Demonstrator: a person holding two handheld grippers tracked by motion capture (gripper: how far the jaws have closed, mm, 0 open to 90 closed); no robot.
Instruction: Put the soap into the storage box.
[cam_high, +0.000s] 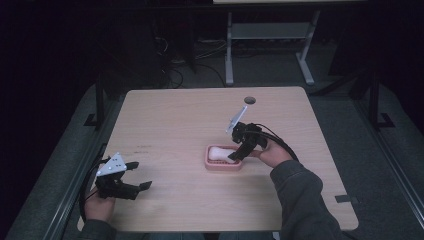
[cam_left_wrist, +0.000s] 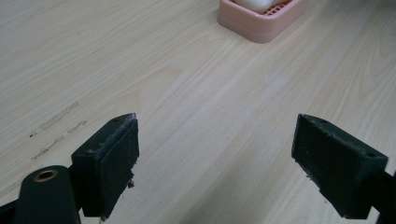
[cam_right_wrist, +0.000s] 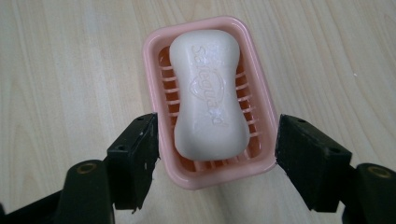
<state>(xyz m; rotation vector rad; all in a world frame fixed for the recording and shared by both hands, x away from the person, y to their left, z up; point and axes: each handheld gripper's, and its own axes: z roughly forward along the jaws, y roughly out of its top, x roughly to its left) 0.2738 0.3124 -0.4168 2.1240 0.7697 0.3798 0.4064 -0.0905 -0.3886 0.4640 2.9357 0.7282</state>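
Note:
A white bar of soap (cam_right_wrist: 209, 93) lies lengthwise in a pink slotted soap dish (cam_right_wrist: 152, 70) on the wooden table (cam_high: 175, 115). My right gripper (cam_right_wrist: 217, 123) points down over the dish's near end. Its two black jaws stand just outside the dish's long walls without squeezing them, so it is open. In the high view the right gripper (cam_high: 239, 152) sits at the right end of the soap dish (cam_high: 222, 167), where the soap (cam_high: 219, 152) shows. My left gripper (cam_high: 141, 174) rests low at the table's front left, open and holding nothing. The left gripper (cam_left_wrist: 215, 123) view has the dish (cam_left_wrist: 261, 23) far ahead.
A round cable hole (cam_high: 250, 100) sits near the table's far edge. Beyond the table stand the grey legs of another desk (cam_high: 229, 50) and loose cables on the dark floor. Faint scuff marks (cam_left_wrist: 58, 126) lie left of the left gripper.

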